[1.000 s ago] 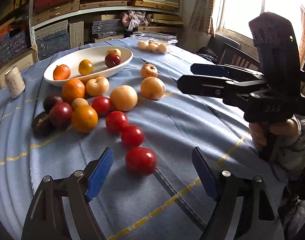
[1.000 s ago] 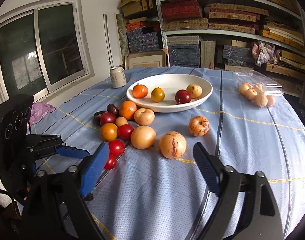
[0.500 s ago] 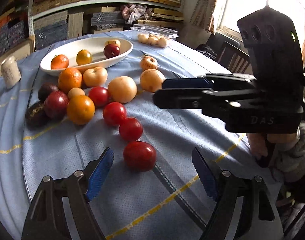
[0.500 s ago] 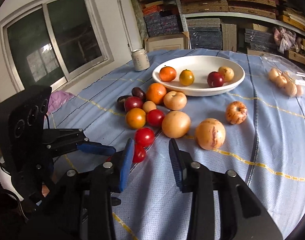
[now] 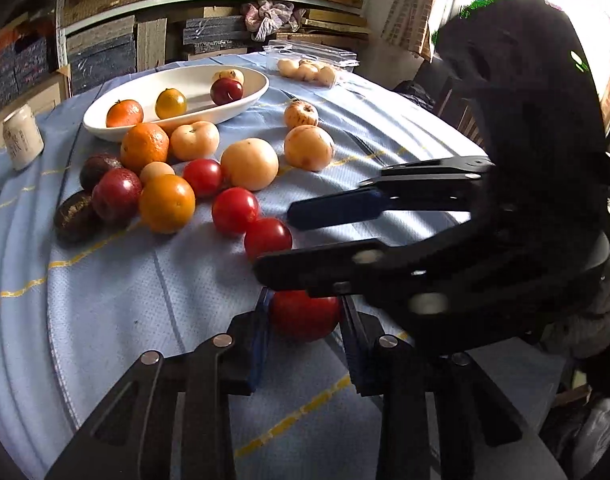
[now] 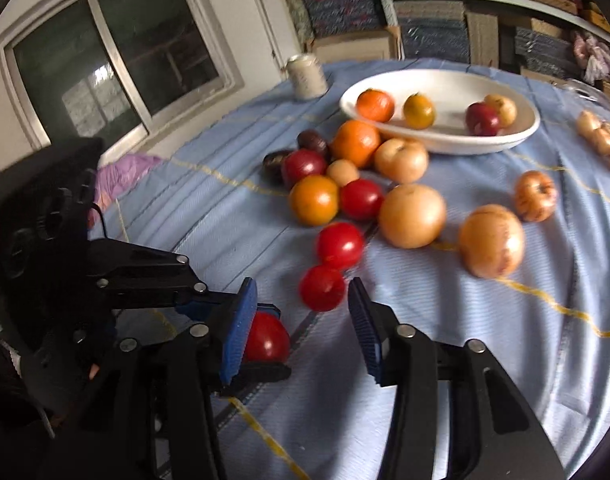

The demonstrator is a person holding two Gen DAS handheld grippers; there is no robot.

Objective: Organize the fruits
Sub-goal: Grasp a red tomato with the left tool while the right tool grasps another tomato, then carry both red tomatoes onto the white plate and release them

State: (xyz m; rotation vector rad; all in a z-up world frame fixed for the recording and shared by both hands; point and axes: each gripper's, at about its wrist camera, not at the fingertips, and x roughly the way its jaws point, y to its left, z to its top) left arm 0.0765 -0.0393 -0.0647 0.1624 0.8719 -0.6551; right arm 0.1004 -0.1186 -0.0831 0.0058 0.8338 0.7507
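The left gripper is now clamping the nearest red tomato, its blue pads pressing both sides where a second ago they were standing wide around it. The tomato is still sitting on the blue tablecloth, at the near end of the line of tomatoes. The right gripper is reaching in across the left one, its jaws reopening after a quick squeeze and holding nothing; the second tomato is lying just ahead of the gap (not yet between the pads). So the first pick looks secured, and the white bowl, already holding four fruits, is waiting at the far side.
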